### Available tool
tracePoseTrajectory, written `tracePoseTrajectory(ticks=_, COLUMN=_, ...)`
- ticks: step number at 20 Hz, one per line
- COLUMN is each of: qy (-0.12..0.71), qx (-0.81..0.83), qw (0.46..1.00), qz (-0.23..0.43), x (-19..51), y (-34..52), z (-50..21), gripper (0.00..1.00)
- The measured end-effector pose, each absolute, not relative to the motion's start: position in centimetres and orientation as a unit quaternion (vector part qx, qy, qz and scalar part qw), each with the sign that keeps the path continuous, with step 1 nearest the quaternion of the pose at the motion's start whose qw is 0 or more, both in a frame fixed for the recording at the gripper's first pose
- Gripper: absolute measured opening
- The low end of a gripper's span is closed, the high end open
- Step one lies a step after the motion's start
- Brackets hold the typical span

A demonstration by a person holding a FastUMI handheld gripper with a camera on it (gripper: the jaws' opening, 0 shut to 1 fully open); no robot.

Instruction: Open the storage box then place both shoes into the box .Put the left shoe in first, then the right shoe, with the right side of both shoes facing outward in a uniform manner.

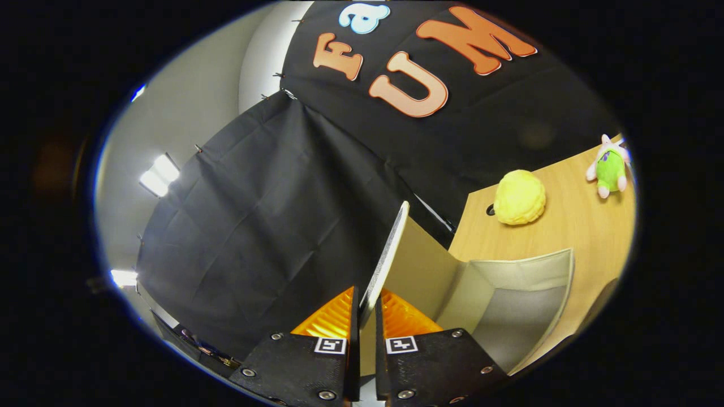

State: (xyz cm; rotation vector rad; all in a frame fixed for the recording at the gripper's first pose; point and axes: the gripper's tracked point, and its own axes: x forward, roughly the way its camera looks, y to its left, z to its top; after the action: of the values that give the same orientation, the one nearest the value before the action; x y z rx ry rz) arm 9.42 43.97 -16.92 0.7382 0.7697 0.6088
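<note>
My gripper [366,308] is shut on the lid [389,251] of the storage box, both fingers pressing on the thin lid's edge. The lid stands raised, seen edge-on, running up and away from the fingertips. To the right of the fingers the beige fabric storage box [557,265] stands open, and the part of its grey inside that I can see holds nothing. The box rests on a wooden table [571,223]. The whole view is tilted.
A yellow plush ball [519,198] lies on the table beyond the box, beside a small round hole. Farther off sits a green and white plush toy [610,167]. Black cloth walls rise behind the table, with a white wall and ceiling lights off to the left.
</note>
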Motion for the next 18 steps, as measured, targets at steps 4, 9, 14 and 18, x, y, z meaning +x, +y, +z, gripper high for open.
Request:
tracePoseTrajectory(ticks=4, qy=0.362, qx=0.357, qw=0.813, qz=0.283, x=10.2, y=48.2, z=-18.0, gripper=0.11)
tracePoseTrajectory(ticks=9, qy=0.385, qx=0.354, qw=0.808, qz=0.272, x=10.4, y=51.7, z=-20.5, gripper=0.16)
tracePoseTrajectory(ticks=14, qy=0.419, qx=0.296, qw=0.808, qz=0.29, x=8.8, y=53.0, z=-22.6, gripper=0.63)
tracePoseTrajectory(ticks=18, qy=0.384, qx=0.204, qw=0.857, qz=0.276, x=10.6, y=50.1, z=-22.1, gripper=0.87)
